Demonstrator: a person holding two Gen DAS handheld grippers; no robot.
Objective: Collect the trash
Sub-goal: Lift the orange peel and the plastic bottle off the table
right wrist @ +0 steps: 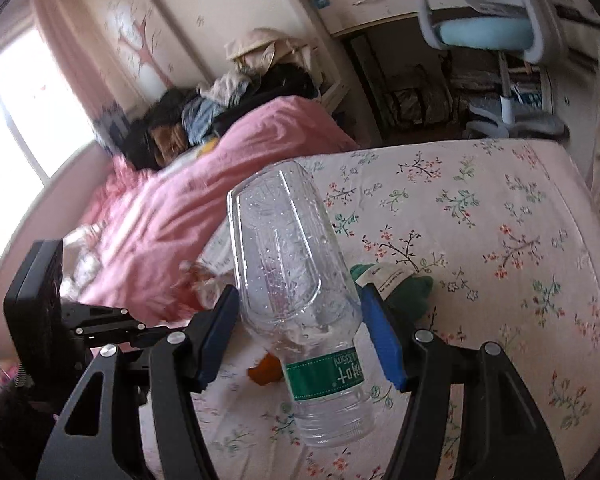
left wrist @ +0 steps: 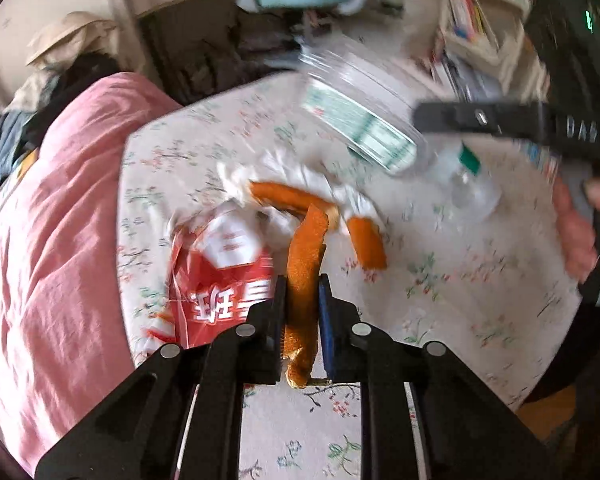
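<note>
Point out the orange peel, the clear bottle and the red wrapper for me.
orange peel [left wrist: 306, 256]: left wrist view, strip just above the claw.
clear bottle [right wrist: 288, 264]: right wrist view, middle of its body.
red wrapper [left wrist: 220, 280]: left wrist view, its red printed face.

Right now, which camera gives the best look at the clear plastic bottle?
The right wrist view: the clear plastic bottle fills the middle, sharp, gripped between the right gripper's blue pads, green label readable. The left wrist view shows the same bottle only as a motion-blurred shape farther off above the bed.
</note>
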